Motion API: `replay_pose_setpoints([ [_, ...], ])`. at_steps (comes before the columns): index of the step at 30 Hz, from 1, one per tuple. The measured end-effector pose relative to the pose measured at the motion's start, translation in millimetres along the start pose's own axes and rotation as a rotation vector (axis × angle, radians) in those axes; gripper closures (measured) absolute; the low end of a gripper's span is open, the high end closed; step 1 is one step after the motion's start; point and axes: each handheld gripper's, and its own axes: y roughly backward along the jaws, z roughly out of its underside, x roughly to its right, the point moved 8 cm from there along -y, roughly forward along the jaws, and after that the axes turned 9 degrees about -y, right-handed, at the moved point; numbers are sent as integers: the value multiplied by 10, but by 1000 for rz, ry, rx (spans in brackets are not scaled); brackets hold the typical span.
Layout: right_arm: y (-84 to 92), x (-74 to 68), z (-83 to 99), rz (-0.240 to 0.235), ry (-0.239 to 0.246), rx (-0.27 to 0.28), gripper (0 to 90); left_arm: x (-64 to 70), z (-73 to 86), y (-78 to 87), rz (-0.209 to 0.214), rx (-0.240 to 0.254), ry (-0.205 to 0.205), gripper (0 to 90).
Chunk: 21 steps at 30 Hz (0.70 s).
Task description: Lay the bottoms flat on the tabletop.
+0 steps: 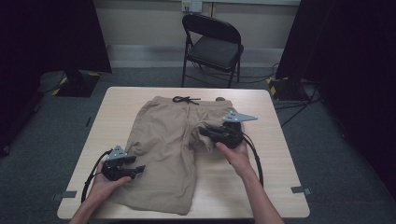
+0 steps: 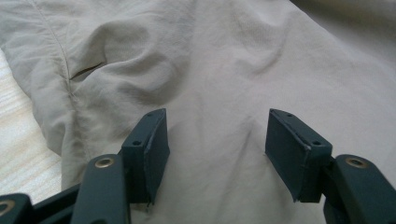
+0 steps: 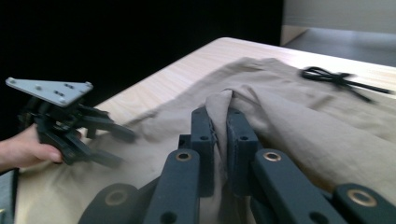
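Observation:
Beige shorts (image 1: pixel 163 140) with a black drawstring (image 1: pixel 186 99) lie flat on the wooden table (image 1: pixel 116 107), waistband at the far side. My right gripper (image 1: pixel 204 131) is shut on a fold of the shorts' fabric (image 3: pixel 219 105) near the crotch and holds it lifted off the table. My left gripper (image 1: pixel 140 164) rests on the left leg near its outer edge. Its jaws are open, with flat fabric (image 2: pixel 219 154) between the pads (image 2: pixel 154 140) and nothing pinched. From the right gripper view, the left gripper (image 3: pixel 116 144) sits far off at the left.
A black folding chair (image 1: pixel 212 44) stands beyond the table's far edge. Dark curtains hang at both sides, with cables on the floor at the right (image 1: pixel 299 100). Bare tabletop shows to the left and right of the shorts.

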Motion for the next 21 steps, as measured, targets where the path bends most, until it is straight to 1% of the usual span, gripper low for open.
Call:
replay_pose_setpoints([
  [2,-170,-98,-1,-33,3,-23,838,2,0,0,0,-1,-1,390],
  [3,-263,-140,20,-40,7,-37,837,-2,1,1,-3,-3,-7,390],
  [5,-458,-213,105,-60,9,-75,835,-1,0,-1,-3,-1,-7,389],
  [8,-755,-258,316,-60,8,-147,829,7,2,-2,2,-2,-3,388],
  [10,-927,-247,479,-46,7,-197,825,5,3,-1,1,-4,-8,385],
  [12,-1075,-218,649,-31,9,-247,819,7,2,-2,3,-3,-5,384],
  [15,-1176,-135,827,8,17,-293,790,8,2,-2,3,-2,-2,383],
  [17,-1193,-72,936,39,18,-329,737,8,2,-2,5,-2,-4,382],
  [19,-1159,-67,969,29,16,-328,647,8,1,-3,4,-2,-2,382],
  [21,-1082,-117,949,17,5,-318,559,8,2,-2,4,-2,-2,382],
])
